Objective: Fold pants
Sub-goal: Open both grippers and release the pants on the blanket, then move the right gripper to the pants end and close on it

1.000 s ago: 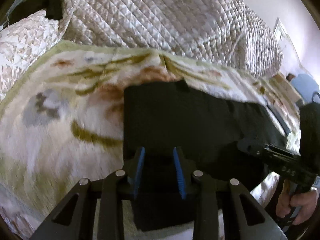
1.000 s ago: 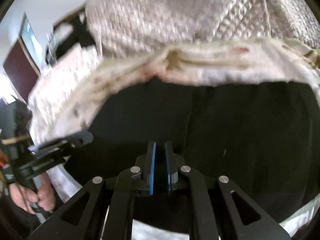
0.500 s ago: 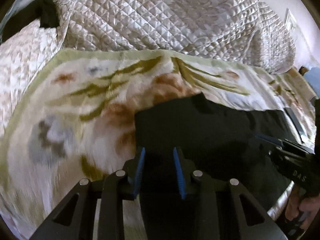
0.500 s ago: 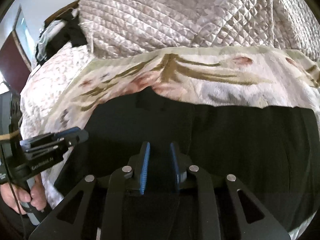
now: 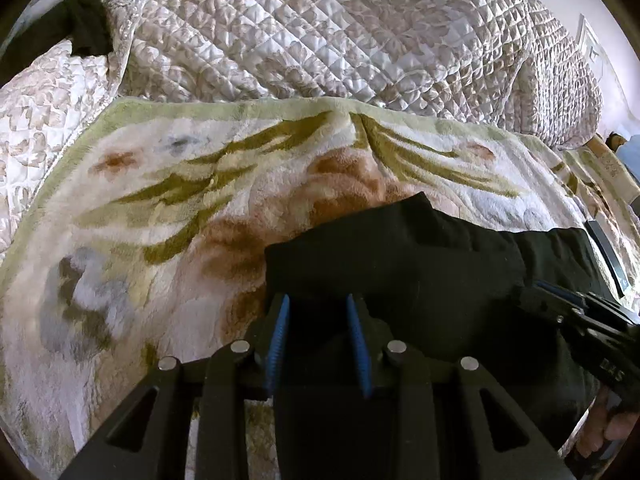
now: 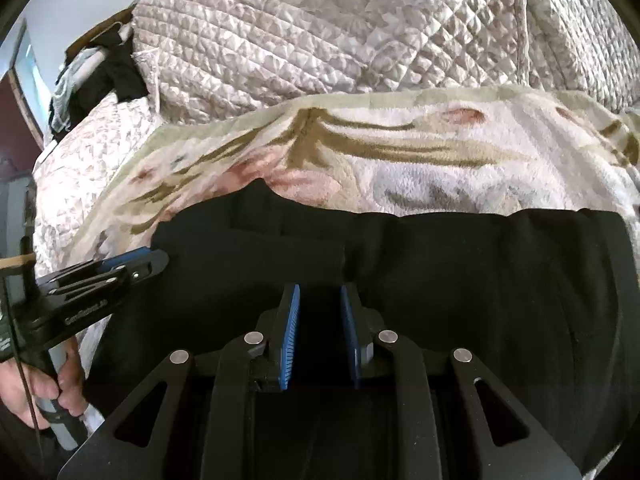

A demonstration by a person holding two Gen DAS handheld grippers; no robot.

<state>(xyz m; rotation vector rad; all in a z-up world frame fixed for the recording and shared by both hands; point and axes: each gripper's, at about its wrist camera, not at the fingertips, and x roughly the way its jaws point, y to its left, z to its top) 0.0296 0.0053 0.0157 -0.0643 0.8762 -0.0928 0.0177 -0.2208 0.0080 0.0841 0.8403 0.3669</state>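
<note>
- Bed: quilted bedspread [image 5: 320, 32] heaped along the far side. Dark clothing [image 6: 116, 68] piled at the far left corner; not part of this fold as far as I can judge.
- Floral blanket [image 5: 168, 184] spread flat over the near part of the bed; this is the working surface.
- Pants [image 6: 460, 272]: black, lying lengthwise along the blanket's near edge, running left to right. Outline reads as one long band with a straight left end near the blanket's left side and a straight right end toward its right side. A small flap pokes up at the far edge [image 5: 416, 204].
- Progress, judged: legs appear laid one over the other, so the lengthwise fold looks done. Crosswise folds remain; the band is at full length.
- Left gripper [image 5: 316, 304]: fingers spread, nothing between them, poised over the left end of the pants near the near edge.
- Right gripper [image 6: 320, 296]: fingers apart, nothing pinched, over the middle of the band.
- Contact with the fabric: cannot tell for either tool.
</note>
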